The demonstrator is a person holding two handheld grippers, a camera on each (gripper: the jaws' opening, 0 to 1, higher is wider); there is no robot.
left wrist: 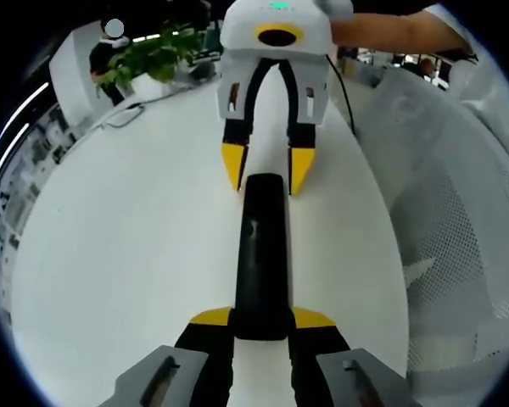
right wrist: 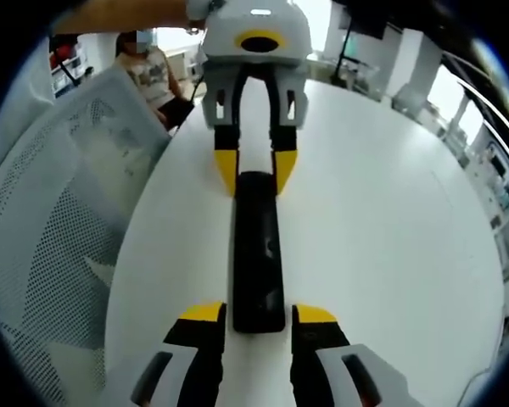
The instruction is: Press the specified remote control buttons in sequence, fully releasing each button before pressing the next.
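Plants (left wrist: pixel 153 55) with green leaves sit far off at the left of the left gripper view, past one big white table (left wrist: pixel 136 246). One long black remote control (left wrist: pixel 261 254) lies flat in the middle of that table, with one gripper at each end, so two grippers in all. The left gripper (left wrist: pixel 261 320) has its two yellow-tipped jaws close on both sides of the near end of the remote, but I cannot tell if they squeeze it. The right gripper (left wrist: pixel 265 165) faces it from the far end, its two yellow tips spread apart, one by each far corner of the remote. One white mesh chair (left wrist: pixel 458 254) stands at the table's right side. In the right gripper view, that chair (right wrist: pixel 59 237) is on the left.
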